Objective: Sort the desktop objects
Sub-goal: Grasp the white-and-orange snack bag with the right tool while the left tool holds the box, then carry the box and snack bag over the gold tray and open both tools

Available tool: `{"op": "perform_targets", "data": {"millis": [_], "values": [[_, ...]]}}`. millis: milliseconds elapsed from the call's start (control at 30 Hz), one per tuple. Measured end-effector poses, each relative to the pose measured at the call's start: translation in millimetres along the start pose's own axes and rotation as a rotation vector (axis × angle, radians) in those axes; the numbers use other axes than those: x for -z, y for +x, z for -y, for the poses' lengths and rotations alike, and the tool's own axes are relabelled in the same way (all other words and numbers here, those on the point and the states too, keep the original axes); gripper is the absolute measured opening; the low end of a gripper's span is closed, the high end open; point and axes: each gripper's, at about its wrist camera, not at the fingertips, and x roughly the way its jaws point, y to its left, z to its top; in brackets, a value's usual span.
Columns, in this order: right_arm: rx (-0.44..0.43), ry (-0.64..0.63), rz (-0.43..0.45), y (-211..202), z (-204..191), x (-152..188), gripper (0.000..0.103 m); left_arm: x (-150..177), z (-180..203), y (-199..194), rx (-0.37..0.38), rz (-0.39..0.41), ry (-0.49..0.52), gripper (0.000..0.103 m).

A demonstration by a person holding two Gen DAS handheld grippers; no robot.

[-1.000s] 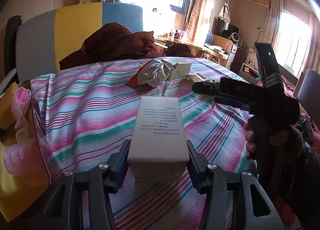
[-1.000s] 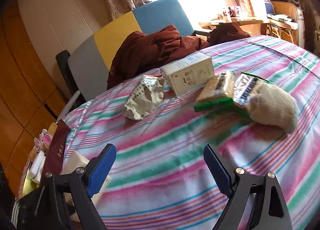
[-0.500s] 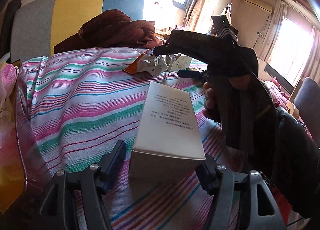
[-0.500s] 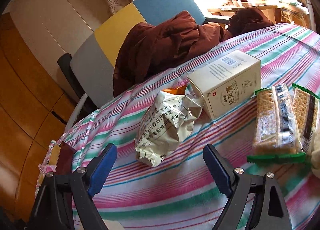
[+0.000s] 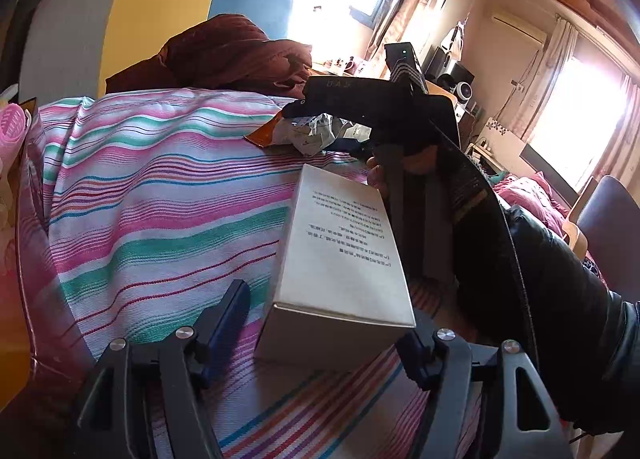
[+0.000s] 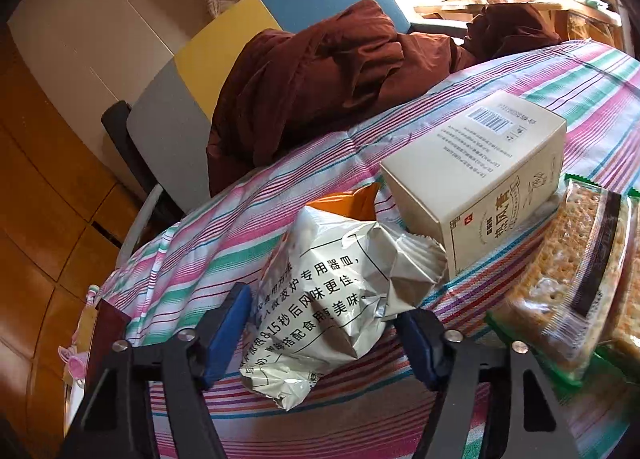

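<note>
A white printed box (image 5: 340,251) lies flat on the striped tablecloth (image 5: 160,195). My left gripper (image 5: 320,327) is open around its near end, with a clear gap at the left finger (image 5: 230,311). Further on, a hand holds my right gripper (image 5: 360,99) over a crumpled silver snack bag (image 5: 308,131). In the right wrist view that bag (image 6: 340,299) sits between the open fingers of my right gripper (image 6: 322,333). A cream box (image 6: 480,179) lies just behind the bag, and wrapped cracker packs (image 6: 568,275) lie to the right.
A brown jacket (image 6: 328,71) is heaped on a grey, yellow and blue chair (image 6: 216,47) at the table's far edge. Pink hair rollers (image 5: 10,127) sit off the table's left edge. A dark sleeve (image 5: 560,279) fills the right of the left wrist view.
My left gripper has opened and let go of the white box, which now rests on the cloth. My right gripper has moved forward until the crumpled bag lies between its fingers.
</note>
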Motion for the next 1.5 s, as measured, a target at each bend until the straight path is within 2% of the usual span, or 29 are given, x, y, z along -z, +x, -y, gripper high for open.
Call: {"op": "perform_targets", "data": {"millis": [133,433,567,700,833,867,967,1067,1300,1500], "values": [[-0.012,-0.013,0.004,-4,1,2,0.062,0,0,-1,0.003,0.003,-0.004,0.069],[-0.020,-0.089,0.034,-46,-8,28,0.060,-2,-1,-1,0.006,0.011,-0.013,0.069],[-0.035,-0.060,0.058,-76,5,45,0.060,-4,8,-3,-0.056,0.006,0.032,0.072],[-0.043,-0.016,0.071,-103,22,62,0.060,-11,19,-9,-0.079,0.027,0.075,0.072],[-0.044,0.002,0.081,-122,32,78,0.057,-20,28,-2,-0.102,0.001,0.138,0.072],[-0.046,0.004,0.082,-126,33,82,0.057,-22,28,1,-0.104,-0.009,0.138,0.070],[-0.042,-0.009,0.089,-135,33,90,0.057,-24,26,9,-0.118,-0.044,0.133,0.054],[-0.031,-0.035,0.092,-139,29,96,0.056,-19,26,6,-0.127,-0.037,0.129,0.053],[-0.074,-0.068,0.091,-151,14,107,0.055,-11,30,-35,-0.123,0.033,0.098,0.052],[-0.151,-0.130,0.081,-156,-24,110,0.055,-9,16,-94,-0.152,0.140,0.037,0.052]]}}
